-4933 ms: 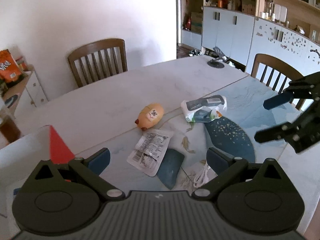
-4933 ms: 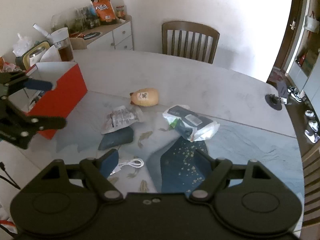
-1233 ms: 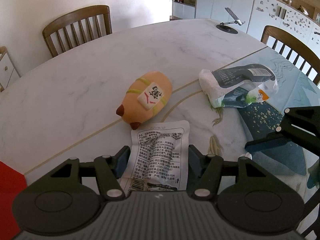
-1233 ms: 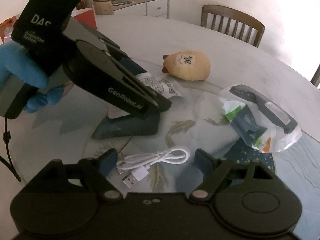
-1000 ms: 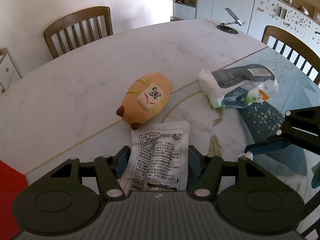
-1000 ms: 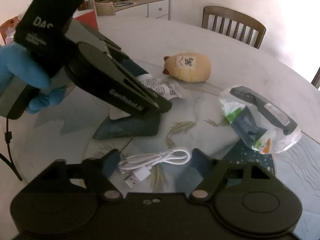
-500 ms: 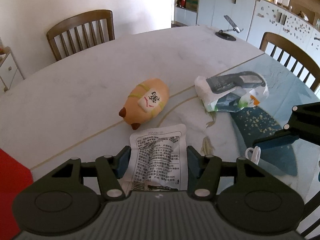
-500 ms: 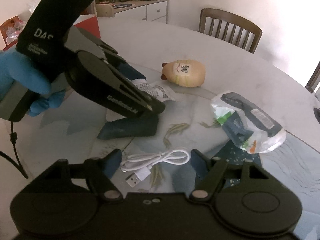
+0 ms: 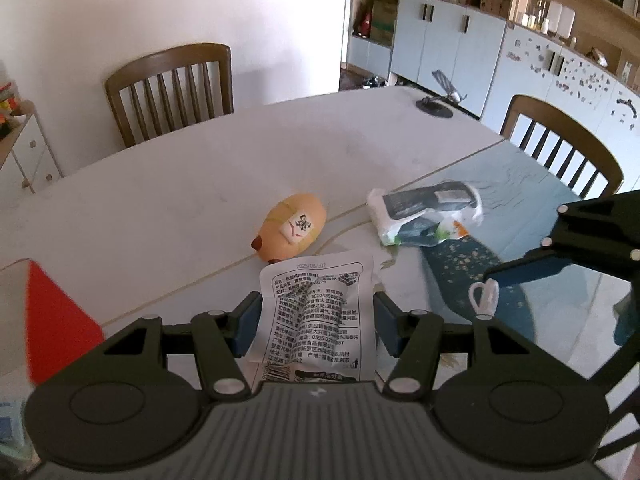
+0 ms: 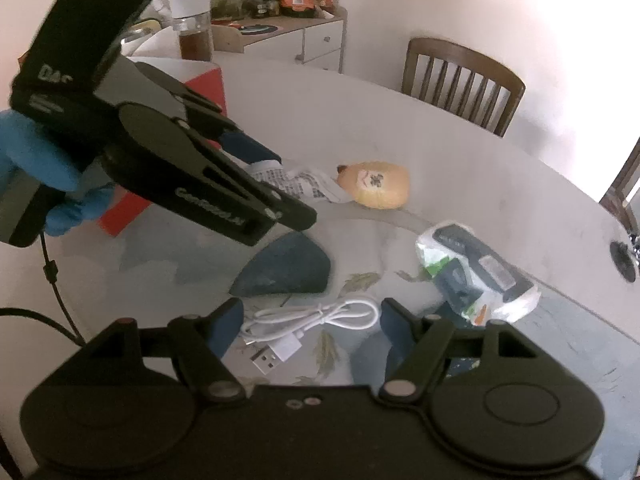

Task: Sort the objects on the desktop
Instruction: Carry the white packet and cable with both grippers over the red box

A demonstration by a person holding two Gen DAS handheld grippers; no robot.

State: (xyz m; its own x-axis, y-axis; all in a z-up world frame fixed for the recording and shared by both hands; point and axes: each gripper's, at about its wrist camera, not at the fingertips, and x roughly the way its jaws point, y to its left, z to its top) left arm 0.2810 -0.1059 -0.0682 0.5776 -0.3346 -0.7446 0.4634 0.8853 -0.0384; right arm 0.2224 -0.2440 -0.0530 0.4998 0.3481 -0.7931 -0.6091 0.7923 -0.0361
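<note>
My left gripper is shut on a white printed snack packet and holds it lifted off the table; the packet also shows in the right wrist view. My right gripper is shut on a coiled white USB cable, held above the table; a loop of it shows in the left wrist view. An orange pig-shaped toy lies on the table beyond the packet. A plastic-wrapped dark item lies to its right. A red box stands at the left.
The table is white marble with a blue patterned mat on the right. Wooden chairs stand at the far side and right. A phone stand sits at the far edge. A cabinet with snacks stands behind.
Both grippers have risen from the table, the left lifting the snack packet, the right lifting the cable. The view has pulled back from the toy and the wrapped item.
</note>
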